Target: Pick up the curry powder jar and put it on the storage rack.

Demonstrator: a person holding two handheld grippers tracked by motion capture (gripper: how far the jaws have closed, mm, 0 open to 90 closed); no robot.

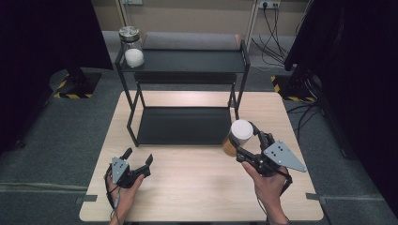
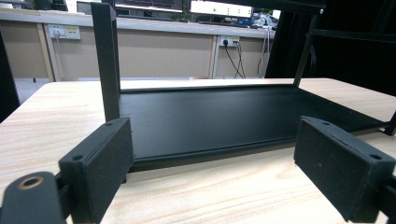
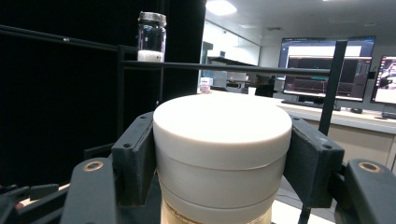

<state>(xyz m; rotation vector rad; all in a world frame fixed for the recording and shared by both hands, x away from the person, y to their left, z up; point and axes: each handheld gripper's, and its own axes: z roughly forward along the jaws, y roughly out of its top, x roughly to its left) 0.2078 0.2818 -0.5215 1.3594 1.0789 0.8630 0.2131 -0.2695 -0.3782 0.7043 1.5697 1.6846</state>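
Observation:
A jar with a white lid (image 1: 240, 132) and amber contents is held just off the front right corner of the black two-tier shelf (image 1: 187, 126). My right gripper (image 1: 248, 140) is shut on the jar; in the right gripper view both pads press the white lid (image 3: 222, 135) from either side. My left gripper (image 1: 139, 159) rests open on the table near the shelf's front left, its jaws wide apart (image 2: 212, 172) facing the lower shelf (image 2: 224, 116) with nothing between them. A glass jar with a metal lid (image 1: 131, 46) and white contents stands on the top tier at the left (image 3: 151, 36).
The shelf stands in the middle of the light wooden table (image 1: 202, 187). Black stands with striped bases (image 1: 75, 86) flank the table on the grey floor. Cables (image 1: 277, 37) hang at the back wall. Monitors (image 3: 327, 70) sit beyond the shelf in the right gripper view.

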